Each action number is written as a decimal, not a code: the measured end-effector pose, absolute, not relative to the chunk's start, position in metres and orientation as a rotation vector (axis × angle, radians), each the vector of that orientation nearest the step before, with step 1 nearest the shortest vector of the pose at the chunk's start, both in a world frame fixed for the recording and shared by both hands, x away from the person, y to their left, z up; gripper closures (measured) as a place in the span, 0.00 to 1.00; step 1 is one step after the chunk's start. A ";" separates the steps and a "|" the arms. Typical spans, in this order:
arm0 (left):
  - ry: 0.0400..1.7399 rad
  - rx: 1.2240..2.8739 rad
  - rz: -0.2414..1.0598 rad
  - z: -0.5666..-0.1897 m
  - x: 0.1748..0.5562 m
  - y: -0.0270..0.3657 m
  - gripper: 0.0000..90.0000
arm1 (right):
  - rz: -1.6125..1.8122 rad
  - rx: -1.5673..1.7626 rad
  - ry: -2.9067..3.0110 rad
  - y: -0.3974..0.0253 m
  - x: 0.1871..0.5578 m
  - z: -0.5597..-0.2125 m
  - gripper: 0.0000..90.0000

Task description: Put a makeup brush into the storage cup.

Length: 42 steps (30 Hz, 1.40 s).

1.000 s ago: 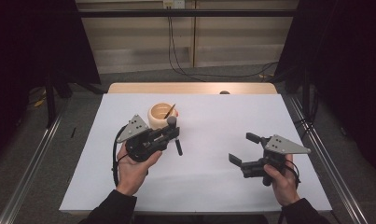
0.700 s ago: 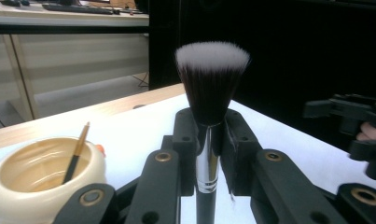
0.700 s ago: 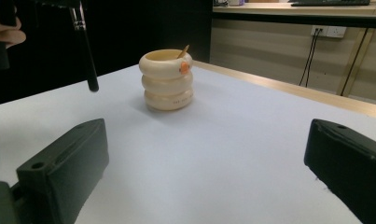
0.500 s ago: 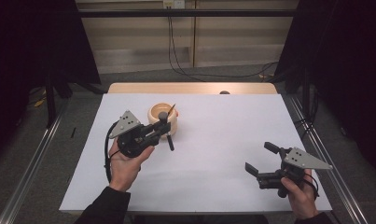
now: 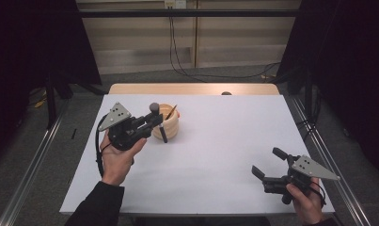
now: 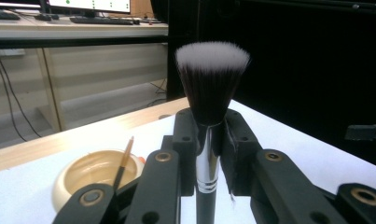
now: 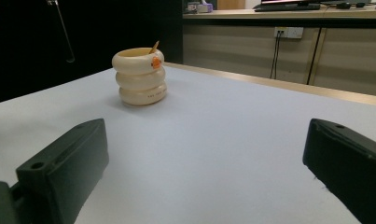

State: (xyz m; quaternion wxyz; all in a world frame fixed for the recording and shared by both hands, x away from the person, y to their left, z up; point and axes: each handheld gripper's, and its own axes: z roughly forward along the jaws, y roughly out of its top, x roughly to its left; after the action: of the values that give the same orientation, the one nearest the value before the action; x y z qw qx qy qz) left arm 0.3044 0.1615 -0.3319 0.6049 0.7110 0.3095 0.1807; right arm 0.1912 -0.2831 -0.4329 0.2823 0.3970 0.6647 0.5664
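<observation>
Brush (image 6: 212,88): one, upright, clamped in my left tool (image 5: 156,121)
Cup (image 5: 169,122): one, just beside
Right tool (image 5: 268,163): jaws apart

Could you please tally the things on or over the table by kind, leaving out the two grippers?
Brushes: 2, the big makeup brush clamped in the left gripper and a thin brush standing in the holder.
Holders: 1, the cream ringed holder.
Total: 3.
</observation>
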 end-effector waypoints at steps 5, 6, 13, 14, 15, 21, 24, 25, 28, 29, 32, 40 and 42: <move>0.708 1.647 0.450 -0.326 0.309 0.165 0.86 | 1.528 1.077 1.768 -0.282 0.192 -0.433 0.00; 0.716 1.652 0.459 -0.325 0.310 0.166 0.86 | 1.531 1.078 1.768 -0.283 0.192 -0.433 0.00; 0.744 1.627 0.473 -0.325 0.321 0.165 0.86 | 1.533 1.086 1.790 -0.283 0.193 -0.435 0.00; 0.745 1.635 0.482 -0.325 0.322 0.165 0.86 | 1.534 1.086 1.786 -0.283 0.193 -0.436 0.00; 0.738 1.637 0.490 -0.325 0.324 0.164 0.86 | 1.535 1.083 1.786 -0.283 0.193 -0.436 0.00; 0.753 1.628 0.497 -0.324 0.334 0.162 0.86 | 1.539 1.078 1.775 -0.282 0.194 -0.436 0.00; 0.766 1.623 0.514 -0.320 0.340 0.164 0.86 | 1.542 1.084 1.774 -0.281 0.194 -0.436 0.00; 0.765 1.619 0.522 -0.319 0.342 0.164 0.86 | 1.537 1.079 1.782 -0.282 0.194 -0.437 0.00; 0.778 1.614 0.515 -0.320 0.348 0.167 0.86 | 1.525 1.084 1.789 -0.282 0.194 -0.437 0.00; 0.783 1.618 0.531 -0.320 0.348 0.167 0.86 | 1.524 1.084 1.788 -0.281 0.194 -0.437 0.00; 0.785 1.604 0.534 -0.318 0.352 0.169 0.86 | 1.517 1.078 1.788 -0.281 0.194 -0.438 0.00; 0.810 1.598 0.560 -0.318 0.364 0.169 0.86 | 1.525 1.079 1.790 -0.281 0.195 -0.438 0.00; 0.817 1.586 0.562 -0.318 0.368 0.169 0.86 | 1.524 1.080 1.789 -0.281 0.195 -0.438 0.00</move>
State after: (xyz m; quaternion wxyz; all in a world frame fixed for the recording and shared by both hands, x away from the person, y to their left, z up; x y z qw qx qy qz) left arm 0.3679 0.1689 -0.3183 0.5937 0.6822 0.3515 0.2419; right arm 0.1946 -0.2813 -0.4376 0.2739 0.4016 0.6652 0.5667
